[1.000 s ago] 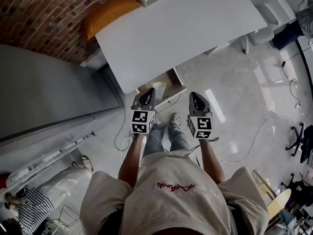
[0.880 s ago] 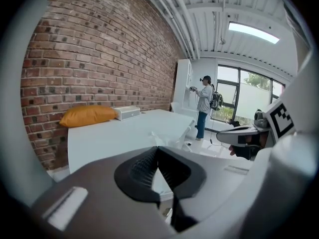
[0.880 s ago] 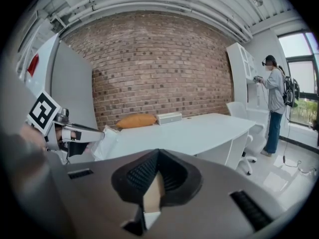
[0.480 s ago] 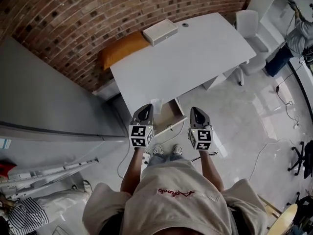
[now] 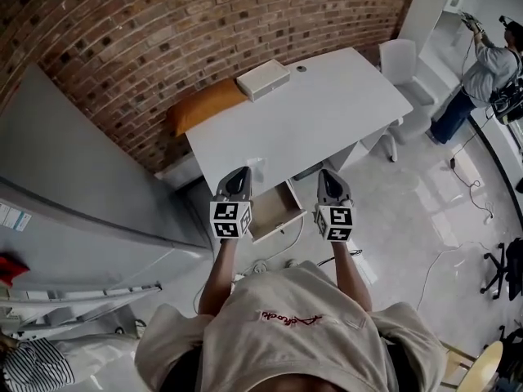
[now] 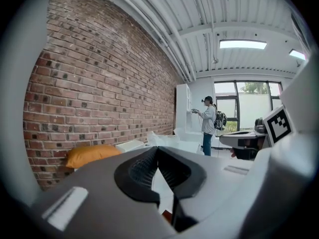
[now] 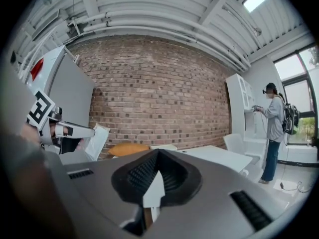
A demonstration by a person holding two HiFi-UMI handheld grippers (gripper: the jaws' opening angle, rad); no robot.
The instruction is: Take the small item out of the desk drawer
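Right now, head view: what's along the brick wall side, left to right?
grey cabinet → orange cushion → white box → white chair → standing person

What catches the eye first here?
Mid-frame in the head view, two grippers with marker cubes are held side by side: the left gripper is shut on a small white item, and the right gripper is shut and empty. Between them an open drawer juts from the white desk against the brick wall.
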